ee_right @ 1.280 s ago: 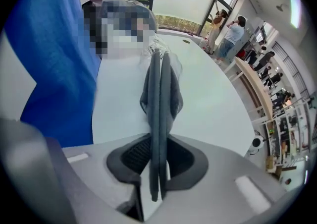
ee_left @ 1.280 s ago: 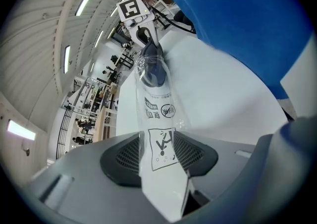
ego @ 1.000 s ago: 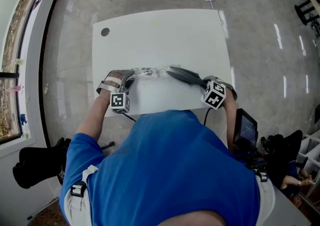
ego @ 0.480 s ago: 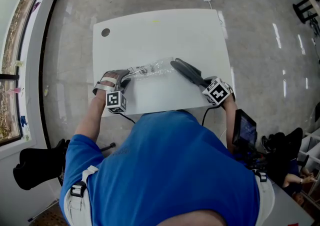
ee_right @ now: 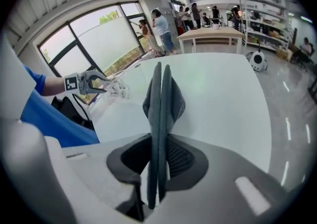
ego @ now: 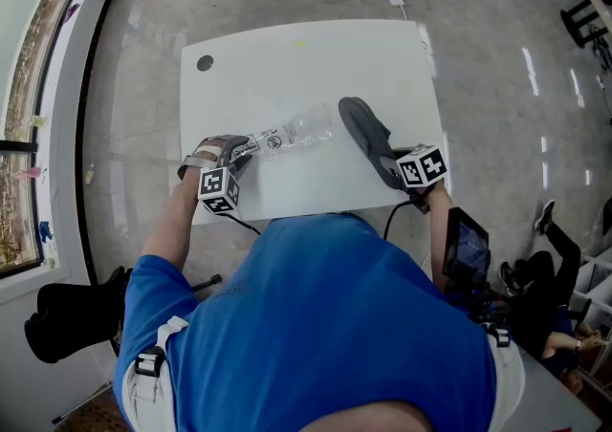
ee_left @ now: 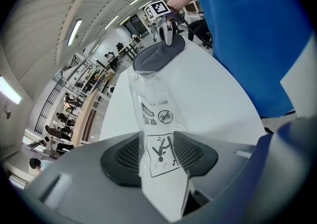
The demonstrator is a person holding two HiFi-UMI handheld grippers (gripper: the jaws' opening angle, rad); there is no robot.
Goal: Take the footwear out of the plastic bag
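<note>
On white worktop (ego: 287, 57): pair of grey slippers (ee_right: 161, 99), pressed flat together and clamped in the narrow jaws of the right gripper (ee_right: 157, 163). Toes lie at the mouth of the clear plastic bag (ee_left: 151, 104), whose printed end is pinched in the left gripper (ee_left: 161, 156) jaws. Step: withdrawal, apparently almost complete. Next: pull slippers clear, bag held taut.

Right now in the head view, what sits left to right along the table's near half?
In order: left gripper → clear printed plastic bag → dark grey flat footwear → right gripper.
</note>
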